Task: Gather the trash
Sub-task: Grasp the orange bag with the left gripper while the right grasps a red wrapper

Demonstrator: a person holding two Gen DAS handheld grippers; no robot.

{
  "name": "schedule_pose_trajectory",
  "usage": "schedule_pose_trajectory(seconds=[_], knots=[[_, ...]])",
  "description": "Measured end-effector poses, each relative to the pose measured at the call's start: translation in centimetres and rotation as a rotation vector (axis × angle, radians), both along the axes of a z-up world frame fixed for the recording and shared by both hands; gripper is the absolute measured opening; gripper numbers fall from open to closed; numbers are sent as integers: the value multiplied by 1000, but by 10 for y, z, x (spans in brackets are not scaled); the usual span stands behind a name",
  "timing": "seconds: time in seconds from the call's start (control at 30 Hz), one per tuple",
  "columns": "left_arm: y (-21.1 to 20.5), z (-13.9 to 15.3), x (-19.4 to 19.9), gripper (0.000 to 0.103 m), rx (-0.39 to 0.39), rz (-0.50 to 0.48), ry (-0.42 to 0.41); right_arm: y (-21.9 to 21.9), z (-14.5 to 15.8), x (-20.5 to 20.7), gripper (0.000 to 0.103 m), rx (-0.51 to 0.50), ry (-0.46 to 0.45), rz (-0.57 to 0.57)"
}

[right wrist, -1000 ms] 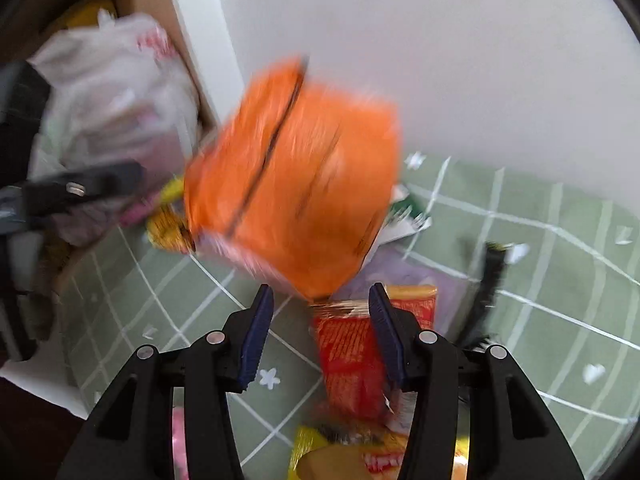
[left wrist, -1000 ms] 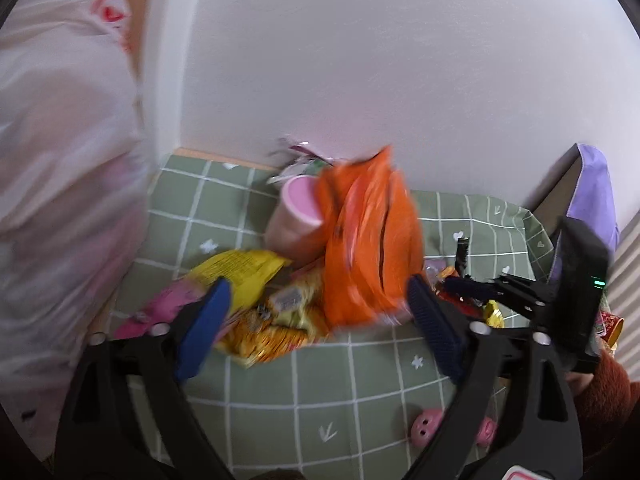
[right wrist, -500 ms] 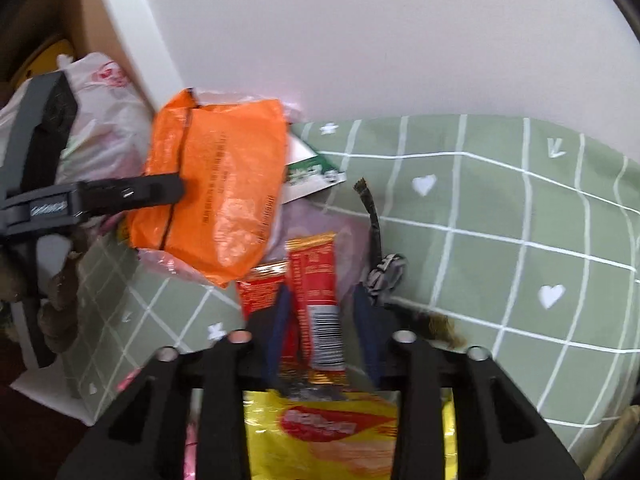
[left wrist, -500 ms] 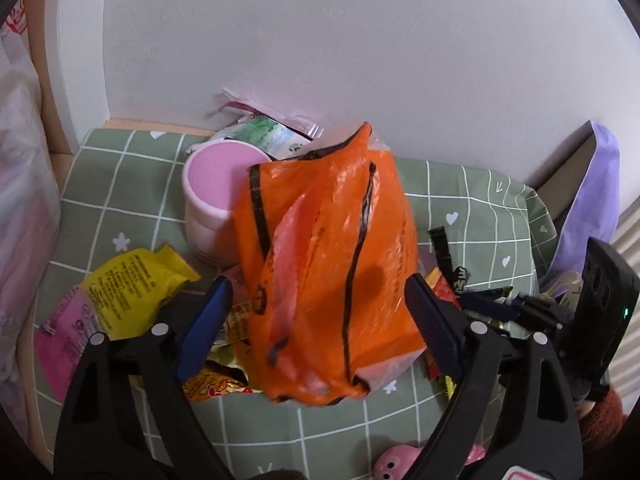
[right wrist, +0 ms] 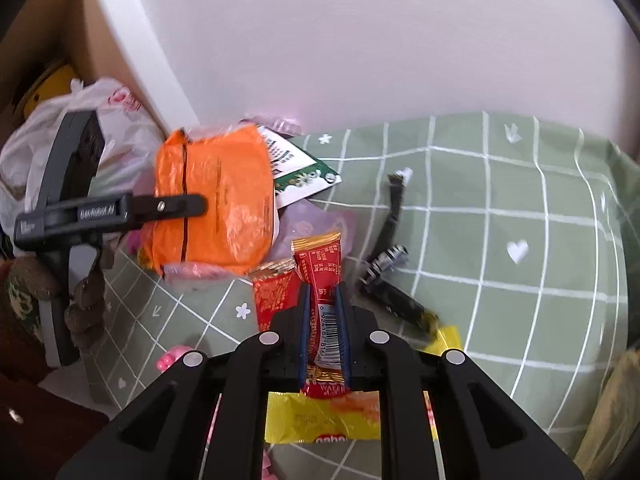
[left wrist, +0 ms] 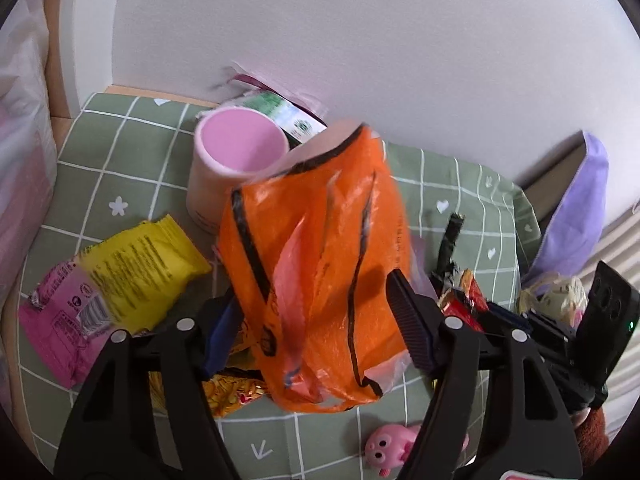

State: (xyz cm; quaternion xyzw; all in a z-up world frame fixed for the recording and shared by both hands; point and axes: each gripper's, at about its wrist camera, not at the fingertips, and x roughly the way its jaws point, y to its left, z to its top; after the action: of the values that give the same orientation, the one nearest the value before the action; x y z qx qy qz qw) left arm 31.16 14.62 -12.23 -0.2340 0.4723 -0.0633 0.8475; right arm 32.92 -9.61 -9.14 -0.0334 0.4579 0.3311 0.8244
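An orange plastic bag (left wrist: 316,276) with black trim stands between the fingers of my left gripper (left wrist: 316,320), which are closed in against its sides; it also shows in the right wrist view (right wrist: 216,204). My right gripper (right wrist: 323,308) is shut on a red wafer wrapper (right wrist: 322,272). A second red wrapper (right wrist: 274,292) lies just left of it. A yellow packet (left wrist: 140,268) and a pink packet (left wrist: 60,320) lie left of the bag on the green checked cloth (left wrist: 120,168).
A pink cup (left wrist: 236,160) and a green-white packet (left wrist: 280,112) sit behind the bag by the wall. A black strip (right wrist: 390,216), a yellow wrapper (right wrist: 320,416), a pink toy (left wrist: 384,446), a white bag (right wrist: 124,136) at left and a purple pouch (left wrist: 576,216) at right.
My left gripper has closed in on the orange bag. My right gripper has moved down and shut on the red wafer wrapper.
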Motion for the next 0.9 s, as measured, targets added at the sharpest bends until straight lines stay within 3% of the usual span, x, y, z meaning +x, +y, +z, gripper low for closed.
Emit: schedule_pose_trajectory(seconds=[0.07, 0.1, 0.27, 0.5, 0.53, 0.6, 0.7, 0.83, 0.9], knots=[[-4, 0, -5, 66, 3, -12, -5, -7, -2, -3, 46, -8, -8, -24], [-5, 1, -7, 66, 5, -11, -8, -8, -2, -5, 50, 0, -19, -19], [-3, 5, -16, 66, 28, 17, -25, 4, -16, -19, 50, -2, 27, 45], [16, 12, -35, 72, 14, 85, -74, 19, -26, -38, 50, -65, 5, 35], [18, 11, -37, 74, 13, 88, -77, 23, -30, -41, 48, -79, 11, 38], [18, 12, -42, 79, 14, 92, -89, 23, -34, -42, 34, -73, 17, 31], [16, 13, -51, 94, 20, 87, -115, 15, -25, -41, 28, -53, -12, -10], [6, 11, -53, 94, -13, 37, -97, 0, -2, -43, 27, -2, -63, -61], [-4, 10, -52, 94, 13, 20, -76, -10, 8, -45, 27, 21, -79, -81]])
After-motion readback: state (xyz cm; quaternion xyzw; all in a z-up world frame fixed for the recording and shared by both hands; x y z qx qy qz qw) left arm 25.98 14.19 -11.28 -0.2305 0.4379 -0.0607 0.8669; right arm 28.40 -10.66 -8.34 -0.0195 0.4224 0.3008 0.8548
